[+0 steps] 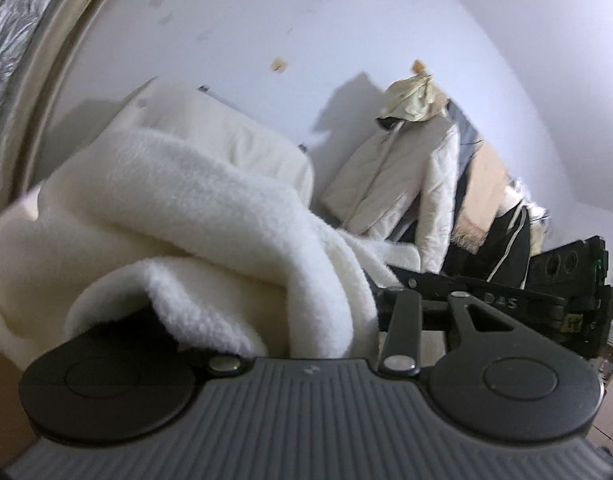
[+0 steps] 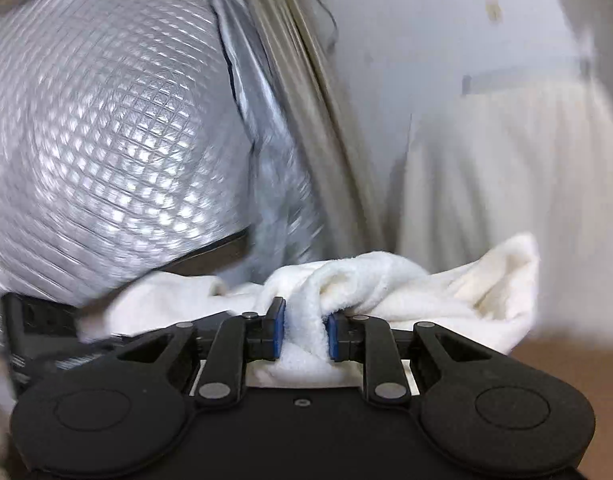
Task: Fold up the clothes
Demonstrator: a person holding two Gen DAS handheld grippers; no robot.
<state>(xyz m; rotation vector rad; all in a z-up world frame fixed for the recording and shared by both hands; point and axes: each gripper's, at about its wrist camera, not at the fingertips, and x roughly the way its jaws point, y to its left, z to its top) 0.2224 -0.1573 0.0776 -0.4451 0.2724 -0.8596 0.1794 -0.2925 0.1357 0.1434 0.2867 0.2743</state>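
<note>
My right claw [image 2: 302, 334] pinches a bunched ridge of the white fleece garment [image 2: 370, 280] between its blue pads [image 2: 333, 338]; the nubbly, thick cloth spills forward and to both sides of the jaws. Past the fleece hangs a silvery quilted foil sheet [image 2: 106, 128], gridded and shiny. My left claw [image 1: 290, 320] points about level, and the same fleece [image 1: 186, 208] drapes over it in fat rolled folds, hiding the fingers, so I cannot tell its grip. Beyond the fleece, a pale quilted jacket [image 1: 394, 176] hangs against the white wall [image 1: 234, 32].
</note>
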